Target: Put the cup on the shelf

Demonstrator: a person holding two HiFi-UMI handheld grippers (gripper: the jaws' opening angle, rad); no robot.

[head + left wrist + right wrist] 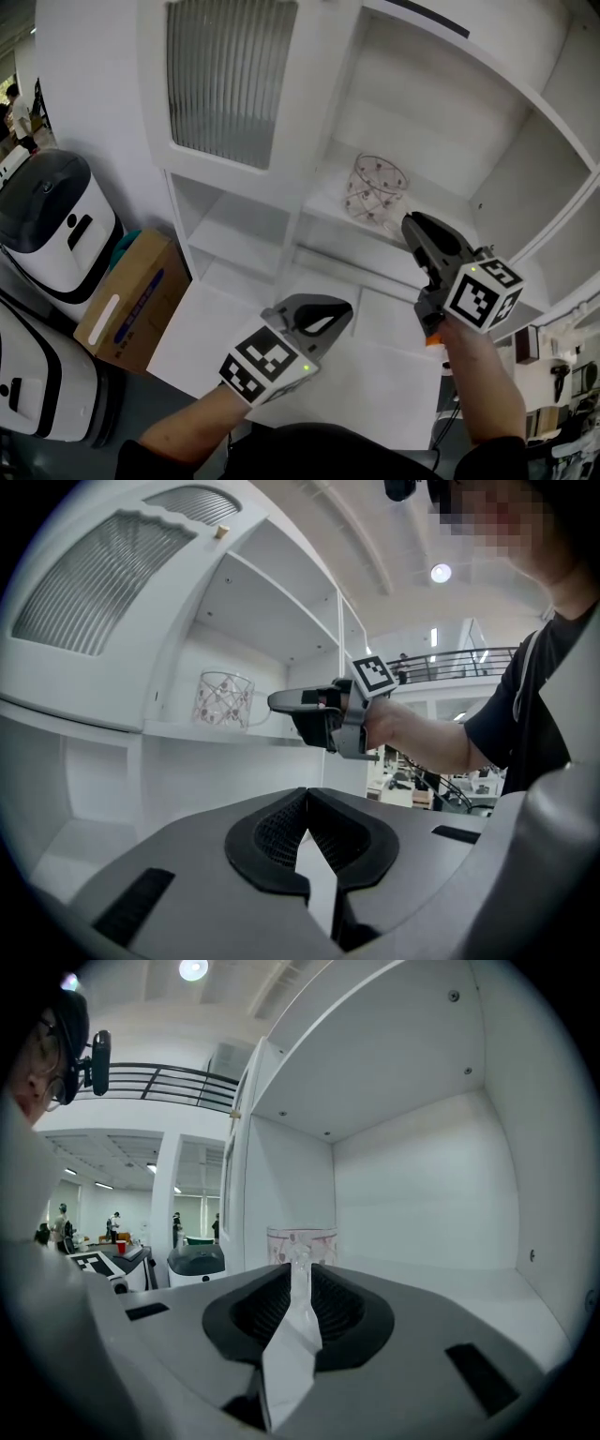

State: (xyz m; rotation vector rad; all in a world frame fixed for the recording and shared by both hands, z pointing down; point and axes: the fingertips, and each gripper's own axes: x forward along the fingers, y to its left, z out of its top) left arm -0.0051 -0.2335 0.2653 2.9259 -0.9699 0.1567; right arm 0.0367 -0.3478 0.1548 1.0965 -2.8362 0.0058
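A clear glass cup [375, 192] with a reddish pattern stands upright on the white cabinet's open shelf [323, 202]. My right gripper [410, 223] reaches in from the right, its tips at the cup's right side. In the right gripper view the jaws [300, 1269] stand nearly together with a thin glassy piece, seemingly the handle, pinched between them, and the cup [302, 1244] just beyond. The left gripper view shows the cup [223, 698] with the right gripper [274, 702] meeting its handle side. My left gripper [342, 309] hangs lower, in front of the cabinet, shut and empty [306, 794].
A ribbed-glass door [230, 80] closes the compartment left of the cup. Lower open shelves [234, 239] and a flat white ledge [375, 375] lie below. A cardboard box [131, 300] and white-and-black machines [52, 225] stand on the floor at left.
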